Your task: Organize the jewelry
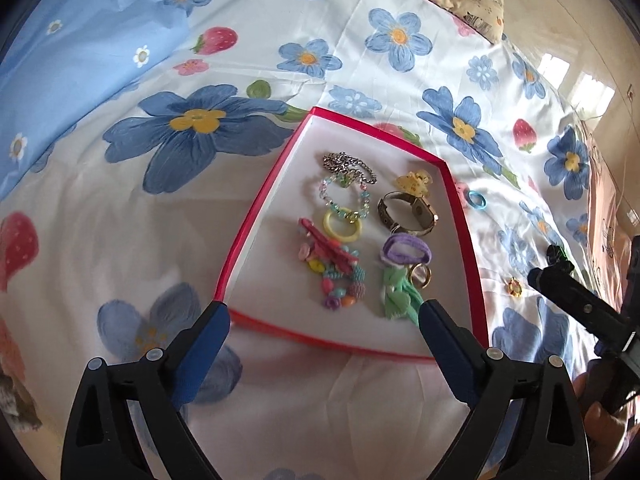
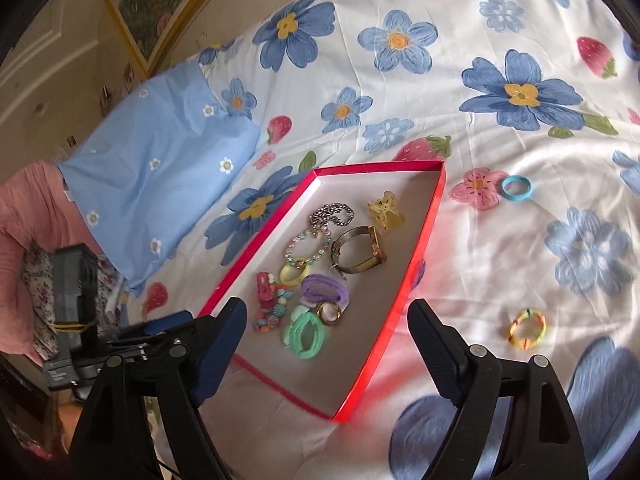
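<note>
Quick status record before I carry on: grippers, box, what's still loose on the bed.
left gripper: open, empty
right gripper: open, empty
red box: on the bedspread, holds watch, silver chain, yellow claw clip, hair ties, beads
outside box: blue hair tie, multicoloured hair tie

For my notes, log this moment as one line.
left tool: open, empty | right tool: open, empty | red tray: holds jewelry | outside tray: blue hair tie, multicolor bracelet
</note>
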A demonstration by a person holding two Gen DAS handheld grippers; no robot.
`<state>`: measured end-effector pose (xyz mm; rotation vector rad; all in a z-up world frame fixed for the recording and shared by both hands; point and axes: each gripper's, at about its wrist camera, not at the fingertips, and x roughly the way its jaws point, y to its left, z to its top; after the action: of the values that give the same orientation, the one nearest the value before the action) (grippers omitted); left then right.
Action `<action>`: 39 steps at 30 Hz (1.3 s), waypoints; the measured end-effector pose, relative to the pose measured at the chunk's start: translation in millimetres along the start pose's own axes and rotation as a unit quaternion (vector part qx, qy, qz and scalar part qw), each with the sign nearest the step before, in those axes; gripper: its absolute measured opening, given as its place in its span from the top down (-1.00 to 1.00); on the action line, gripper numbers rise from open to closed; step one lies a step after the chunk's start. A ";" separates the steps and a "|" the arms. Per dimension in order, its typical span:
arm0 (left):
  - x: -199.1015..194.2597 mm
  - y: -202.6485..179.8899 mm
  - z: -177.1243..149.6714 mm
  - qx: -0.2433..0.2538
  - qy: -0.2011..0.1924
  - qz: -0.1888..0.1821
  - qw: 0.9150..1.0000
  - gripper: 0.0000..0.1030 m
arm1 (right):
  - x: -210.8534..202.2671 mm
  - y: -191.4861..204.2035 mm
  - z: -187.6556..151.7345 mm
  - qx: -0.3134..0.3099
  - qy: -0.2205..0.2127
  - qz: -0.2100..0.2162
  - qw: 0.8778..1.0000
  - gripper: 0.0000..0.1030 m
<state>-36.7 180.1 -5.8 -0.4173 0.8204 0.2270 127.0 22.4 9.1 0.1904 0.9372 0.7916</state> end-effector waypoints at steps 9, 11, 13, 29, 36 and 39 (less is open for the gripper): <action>-31.4 -18.8 -30.8 0.062 -0.058 0.075 0.994 -0.97 | -21.6 13.0 -28.5 -0.021 -0.022 0.005 1.000 -0.74; -36.0 -23.3 -40.5 0.068 -0.069 0.089 0.991 -0.98 | -24.0 13.8 -34.7 -0.028 -0.022 -0.003 0.999 -0.74; -40.1 -27.3 -48.1 0.073 -0.084 0.105 0.988 -0.98 | -27.7 12.9 -40.7 -0.030 -0.024 -0.010 0.999 -0.74; -81.8 -57.7 -49.3 0.127 -0.154 0.112 0.973 -0.99 | -85.5 48.4 -7.7 -0.132 -0.074 -0.049 0.987 -1.00; -57.1 -46.0 -58.0 0.105 -0.137 0.115 0.978 -0.99 | -53.6 39.4 -38.9 -0.129 -0.056 -0.096 0.985 -1.00; -46.2 -43.5 -61.3 0.100 -0.123 0.116 0.980 -0.99 | -41.2 30.8 -51.7 -0.117 -0.047 -0.101 0.987 -1.00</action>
<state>-92.3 112.3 3.3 -0.0997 0.6396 0.4017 56.6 6.8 19.3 -0.0721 0.7547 0.6919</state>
